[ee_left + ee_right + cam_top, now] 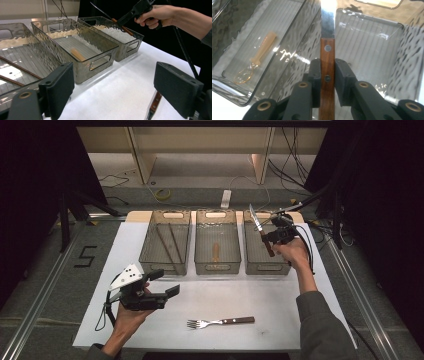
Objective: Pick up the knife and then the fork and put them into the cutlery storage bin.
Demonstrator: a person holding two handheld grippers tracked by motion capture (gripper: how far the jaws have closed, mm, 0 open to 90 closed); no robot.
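My right gripper (267,238) is shut on a knife's (261,234) brown wooden handle and holds it above the right clear bin (252,262). In the right gripper view the pads clamp the knife's (327,60) handle from both sides, and the steel blade points away over the right bin (372,47). My left gripper (166,282) rests open over the white mat at the front left, with nothing between its jaws. A fork (220,322) with a wooden handle lies on the mat near the front edge. The left gripper view catches the far hand with the knife (117,21).
Three clear bins stand in a row at the back of the mat. The left bin (146,251) holds dark chopsticks (169,245); the middle bin (200,251) holds an orange plastic spoon (216,251). The fork's handle end (155,103) lies beside my left gripper's jaw. Shelving and cables lie beyond the table.
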